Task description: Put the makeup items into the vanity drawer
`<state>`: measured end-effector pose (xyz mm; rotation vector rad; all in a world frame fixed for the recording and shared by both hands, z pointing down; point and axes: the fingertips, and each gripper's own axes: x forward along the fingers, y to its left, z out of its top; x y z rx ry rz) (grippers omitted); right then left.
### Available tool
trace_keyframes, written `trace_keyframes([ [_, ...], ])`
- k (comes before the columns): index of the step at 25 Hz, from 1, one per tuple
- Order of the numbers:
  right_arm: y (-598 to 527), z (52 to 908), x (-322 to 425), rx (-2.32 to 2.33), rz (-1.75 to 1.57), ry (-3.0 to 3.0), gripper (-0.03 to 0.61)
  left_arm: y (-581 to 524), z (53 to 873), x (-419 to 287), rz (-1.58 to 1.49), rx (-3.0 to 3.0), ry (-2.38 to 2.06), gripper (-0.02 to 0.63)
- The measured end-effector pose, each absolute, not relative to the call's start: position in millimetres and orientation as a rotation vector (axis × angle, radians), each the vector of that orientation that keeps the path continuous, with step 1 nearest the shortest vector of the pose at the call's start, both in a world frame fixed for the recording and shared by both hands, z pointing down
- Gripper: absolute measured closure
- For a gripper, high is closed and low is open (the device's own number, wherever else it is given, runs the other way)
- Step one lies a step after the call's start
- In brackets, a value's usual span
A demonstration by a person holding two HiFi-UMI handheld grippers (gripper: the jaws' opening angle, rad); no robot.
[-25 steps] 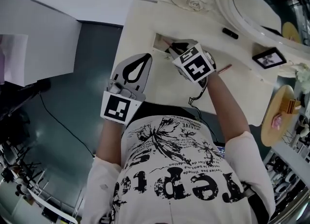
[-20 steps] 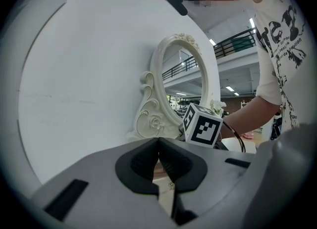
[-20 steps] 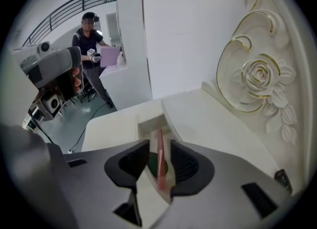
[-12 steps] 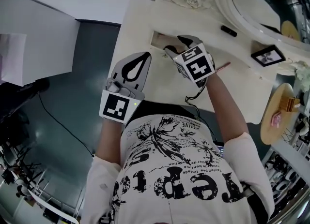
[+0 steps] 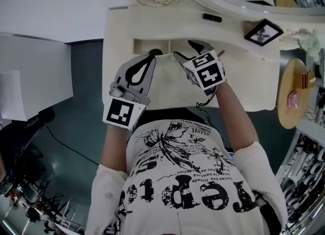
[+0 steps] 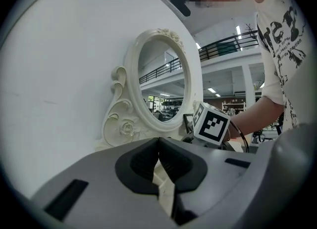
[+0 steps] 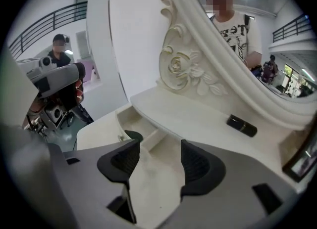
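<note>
The cream vanity [image 5: 244,81] has its drawer [image 5: 144,45] pulled open. A dark round item [image 7: 132,135] lies in the drawer's left compartment. My right gripper [image 5: 186,50] [image 7: 159,146] hovers over the drawer, its jaws opening with nothing between them. The left gripper [image 5: 150,60] [image 6: 158,150] is shut and empty, just in front of the drawer's left part. A black tube [image 5: 212,18] [image 7: 241,125] lies on the vanity top below the mirror [image 7: 247,35]. Beside the right gripper's marker cube lies a thin pink stick [image 5: 221,53].
A small photo frame [image 5: 263,31] stands on the vanity top at the right. A round wooden stand [image 5: 297,94] with small objects is to the right of the vanity. White panels [image 5: 30,71] stand to the left over a dark floor.
The right gripper's jaws have parted over the drawer. The head view has swung, showing more of the vanity top. The left gripper has kept its place, shut.
</note>
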<state>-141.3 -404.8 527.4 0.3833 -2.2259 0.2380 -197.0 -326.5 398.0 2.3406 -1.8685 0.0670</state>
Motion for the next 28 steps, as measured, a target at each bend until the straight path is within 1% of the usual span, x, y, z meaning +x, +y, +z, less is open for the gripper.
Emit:
trace_keyframes([
  [9, -445, 561, -26, 0.738, 0.395, -2.086, 0.302, -380, 412, -123, 0.085, 2.532, -1.58, 0.603],
  [13, -461, 580, 12, 0.856, 0.504, -2.02, 0.302, -402, 419, -95, 0.098, 2.588, -1.469, 0.603],
  [18, -478, 605, 35, 0.95, 0.609, -1.954, 0.302, -427, 434, -77, 0.112, 2.622, -1.36, 0.603],
  [22, -495, 624, 42, 1.044, 0.695, -1.91, 0.283, -445, 445, -69, 0.125, 2.641, -1.305, 0.603],
  [28, -500, 640, 43, 1.074, 0.723, -1.847, 0.293, -454, 453, -69, 0.12, 2.635, -1.275, 0.603],
])
